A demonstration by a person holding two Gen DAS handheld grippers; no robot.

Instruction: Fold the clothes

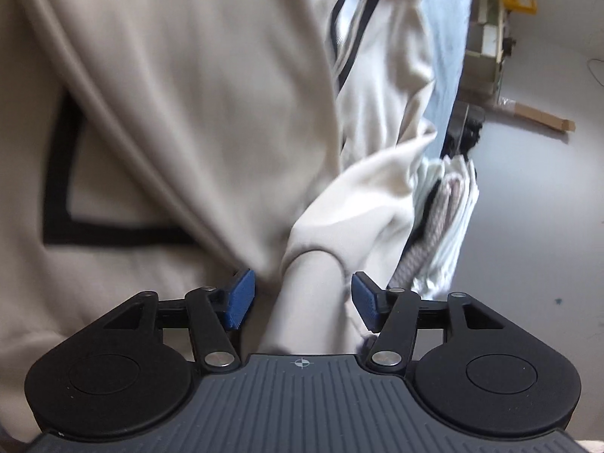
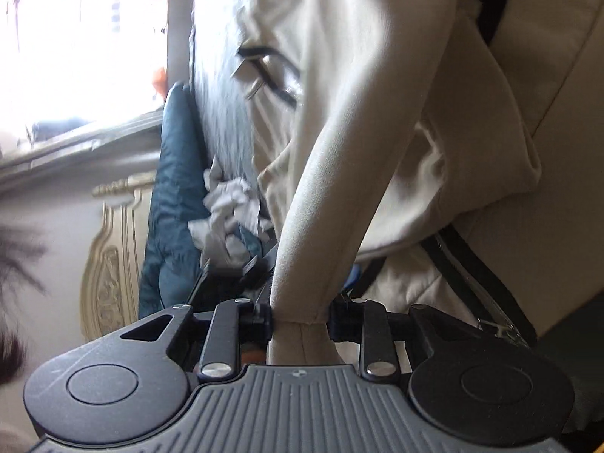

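Beige jacket [image 1: 170, 113] sleeve cuff [image 1: 313, 294] lies between my left claw [image 1: 302, 300], spread wide and untouching; my right claw [image 2: 301, 321] pinches another cuff [image 2: 302, 317] at twelve o'clock.

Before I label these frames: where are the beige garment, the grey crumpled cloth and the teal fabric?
beige garment [image 1: 181, 113], left wrist view, broad front panel.
grey crumpled cloth [image 2: 226, 219], right wrist view, its middle.
teal fabric [image 2: 173, 196], right wrist view, upper fold.
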